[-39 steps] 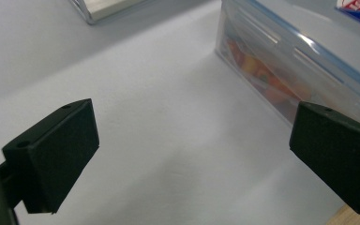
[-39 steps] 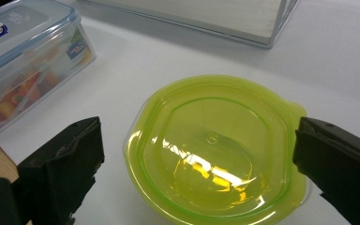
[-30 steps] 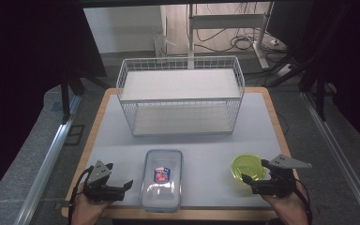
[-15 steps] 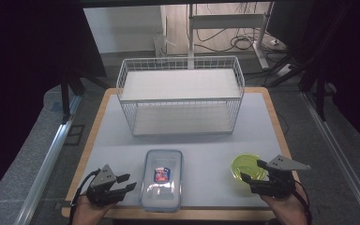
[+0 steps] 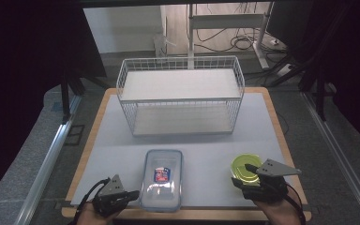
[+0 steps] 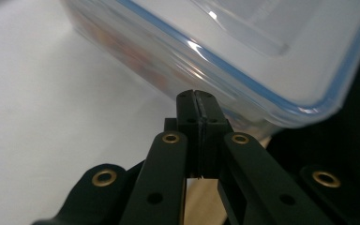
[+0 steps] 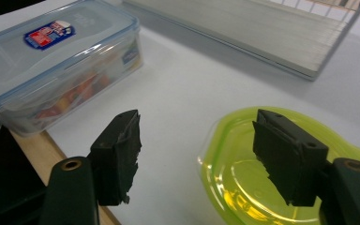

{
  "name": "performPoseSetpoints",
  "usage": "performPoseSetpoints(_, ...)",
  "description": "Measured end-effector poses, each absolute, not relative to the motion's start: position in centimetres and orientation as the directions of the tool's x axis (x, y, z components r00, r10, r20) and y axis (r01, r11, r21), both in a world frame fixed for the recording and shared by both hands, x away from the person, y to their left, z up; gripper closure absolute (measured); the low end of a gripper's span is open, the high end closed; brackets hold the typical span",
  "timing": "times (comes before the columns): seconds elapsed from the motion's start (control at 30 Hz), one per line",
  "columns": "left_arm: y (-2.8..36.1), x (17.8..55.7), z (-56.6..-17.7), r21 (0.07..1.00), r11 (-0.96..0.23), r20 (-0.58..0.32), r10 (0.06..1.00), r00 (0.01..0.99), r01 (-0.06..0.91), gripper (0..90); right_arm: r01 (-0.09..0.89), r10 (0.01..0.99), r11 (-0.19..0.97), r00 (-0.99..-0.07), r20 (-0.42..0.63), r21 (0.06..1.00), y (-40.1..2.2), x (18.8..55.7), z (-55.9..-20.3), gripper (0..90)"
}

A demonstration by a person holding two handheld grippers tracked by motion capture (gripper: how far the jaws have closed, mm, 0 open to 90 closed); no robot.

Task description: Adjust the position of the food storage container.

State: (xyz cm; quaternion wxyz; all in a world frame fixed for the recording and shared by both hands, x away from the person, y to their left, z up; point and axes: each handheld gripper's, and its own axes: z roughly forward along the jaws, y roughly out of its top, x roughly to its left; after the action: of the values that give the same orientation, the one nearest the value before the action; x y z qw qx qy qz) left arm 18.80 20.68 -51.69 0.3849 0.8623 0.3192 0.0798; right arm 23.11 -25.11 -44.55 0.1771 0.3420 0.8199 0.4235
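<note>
Early days: clear lidded box and green lid both sitting at the table's near edge, nothing in the wire basket yet. Left gripper pressed together on nothing beside the box; right gripper spread, just been closing, straddling the green lid's rim.

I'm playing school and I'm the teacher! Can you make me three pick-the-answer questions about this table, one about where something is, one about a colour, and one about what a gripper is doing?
1. Where is the wire basket?
A. at the far side of the table
B. beside the left gripper
C. on top of the clear box

2. What colour is the small container near the right gripper?
A. red
B. yellow-green
C. black

3. How do the left gripper's jaws stand?
A. wide open
B. shut on the clear box
C. shut, with nothing between them

Answers:
1 A, the high view shows it beyond both containers.
2 B, it glows yellow-green in the right gripper view.
3 C, the left gripper view shows the jaws pressed together just short of the box.
</note>
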Motion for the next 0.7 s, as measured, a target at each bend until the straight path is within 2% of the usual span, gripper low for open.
performPoseSetpoints(0.43,17.2,18.9,-51.7,0.72,-0.502,-0.14,0.571,0.809,0.479,90.0,0.401,0.628,0.471,-0.778,0.02,0.786,-22.3,21.6,-45.5,41.9)
performPoseSetpoints(0.7,14.7,19.6,-51.6,0.729,-0.516,-0.132,0.538,0.833,0.449,90.0,0.443,0.593,0.5,-0.801,0.079,0.744,-21.0,20.9,-47.2,54.1)
